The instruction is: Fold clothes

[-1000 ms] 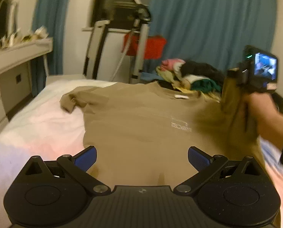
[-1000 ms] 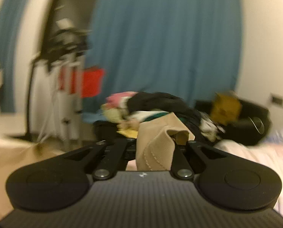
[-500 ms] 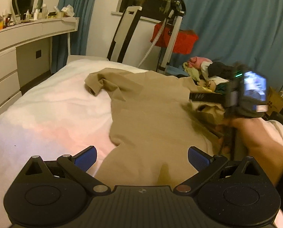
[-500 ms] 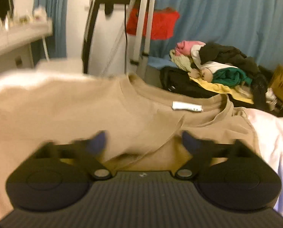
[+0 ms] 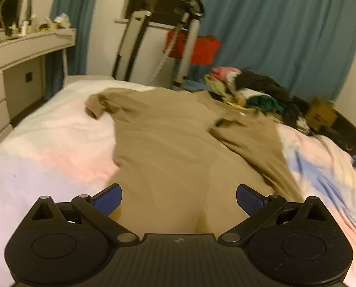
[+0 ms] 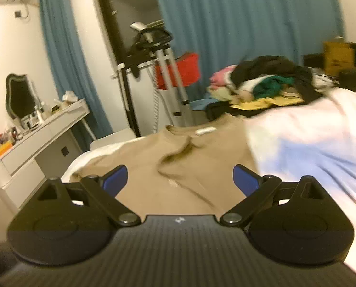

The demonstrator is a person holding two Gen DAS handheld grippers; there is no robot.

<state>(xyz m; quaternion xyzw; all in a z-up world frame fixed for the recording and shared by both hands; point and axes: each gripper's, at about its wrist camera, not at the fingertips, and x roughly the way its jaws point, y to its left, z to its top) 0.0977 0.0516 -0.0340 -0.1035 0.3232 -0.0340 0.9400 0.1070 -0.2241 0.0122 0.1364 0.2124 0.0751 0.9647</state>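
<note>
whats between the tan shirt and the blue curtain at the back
In the left wrist view, a heap of mixed clothes lies between the tan shirt and the blue curtain.

no text is legible; the shirt's neck label [image 6: 204, 130] is blurred.

Dim warm light, motion blur, fisheye edges

Both the left gripper [image 5: 179, 198] and right gripper [image 6: 180, 178] are matte black, ribbed, with blue-padded jaws and silver pivot screws.
</note>
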